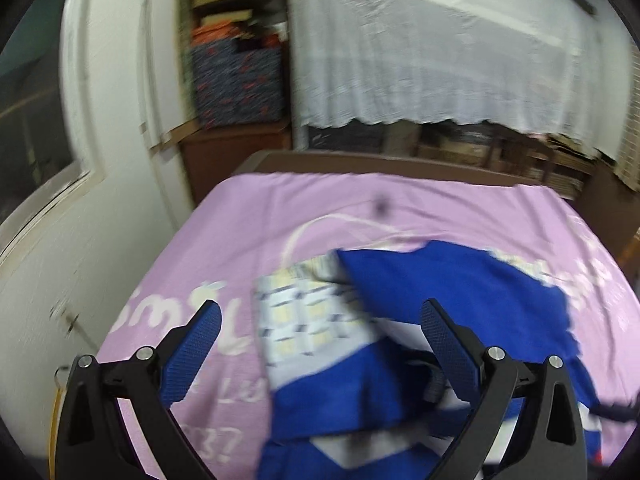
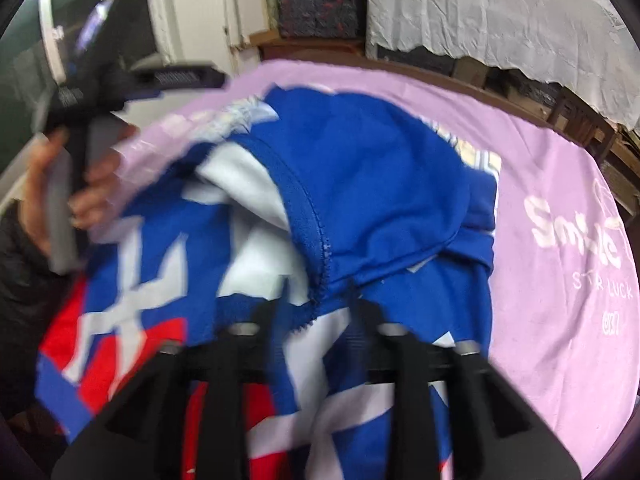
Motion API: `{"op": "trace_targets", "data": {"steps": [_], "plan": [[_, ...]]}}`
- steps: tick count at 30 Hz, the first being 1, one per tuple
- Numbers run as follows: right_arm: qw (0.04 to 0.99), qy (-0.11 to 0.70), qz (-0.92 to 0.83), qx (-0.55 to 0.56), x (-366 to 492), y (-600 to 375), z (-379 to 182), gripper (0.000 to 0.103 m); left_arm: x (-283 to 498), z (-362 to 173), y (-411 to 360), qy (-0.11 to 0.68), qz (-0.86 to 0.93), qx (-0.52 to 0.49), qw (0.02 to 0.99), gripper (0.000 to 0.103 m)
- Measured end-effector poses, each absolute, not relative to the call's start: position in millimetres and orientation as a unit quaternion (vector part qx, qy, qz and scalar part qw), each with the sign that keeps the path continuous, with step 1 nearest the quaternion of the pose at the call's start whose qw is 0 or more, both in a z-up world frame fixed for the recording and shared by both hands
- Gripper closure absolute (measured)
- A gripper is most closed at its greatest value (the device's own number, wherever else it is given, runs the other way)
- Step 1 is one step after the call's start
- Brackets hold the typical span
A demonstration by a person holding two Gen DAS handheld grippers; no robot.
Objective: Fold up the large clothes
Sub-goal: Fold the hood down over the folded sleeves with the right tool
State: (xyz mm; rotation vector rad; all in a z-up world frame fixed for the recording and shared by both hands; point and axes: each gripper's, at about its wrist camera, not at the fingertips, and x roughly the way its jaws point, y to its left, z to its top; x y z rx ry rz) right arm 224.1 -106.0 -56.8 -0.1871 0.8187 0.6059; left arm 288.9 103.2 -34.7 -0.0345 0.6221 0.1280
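Observation:
A large blue garment (image 1: 452,300) with white and red patches and a checked lining lies bunched on the pink bedsheet (image 1: 280,208). My left gripper (image 1: 320,314) is open and empty, hovering above the garment's left part. In the right wrist view the garment (image 2: 372,176) fills the middle. My right gripper (image 2: 316,308) is shut on a blue seam fold of the garment. The left gripper (image 2: 176,76), held in a hand, shows at the upper left of that view.
The pink sheet (image 2: 560,200) with white lettering covers a bed with a brown frame (image 1: 360,160). A white door (image 1: 120,100) is at the left, a white lace curtain (image 1: 440,52) and cluttered shelves (image 1: 236,60) behind.

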Motion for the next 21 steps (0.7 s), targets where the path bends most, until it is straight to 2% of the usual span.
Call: {"op": "trace_targets", "data": {"steps": [3,5,6,7,13,18,21], "plan": [[0.888,0.355,0.286,-0.058,224,-117,-37,0.055,283,-35,82,0.3,0.033,0.01,0.953,0.003],[0.893,0.347,0.285,-0.032,234,-119,-30,0.075,285,-40,72,0.304,0.038,0.041,0.951,0.003],[0.891,0.351,0.288,-0.022,242,-118,-31,0.089,287,-45,68,0.31,0.043,0.057,0.948,0.003],[0.884,0.365,0.293,-0.011,253,-111,-36,0.093,291,-50,67,0.322,0.043,0.066,0.943,0.003],[0.831,0.449,0.324,-0.051,267,-62,-92,0.094,323,-102,66,0.438,0.047,0.097,0.893,0.003],[0.82,0.462,0.339,0.001,283,-73,-92,0.094,317,-97,61,0.405,0.061,0.117,0.905,0.003],[0.837,0.44,0.323,0.025,291,-88,-77,0.091,311,-83,63,0.376,0.037,0.095,0.921,0.003]]}}
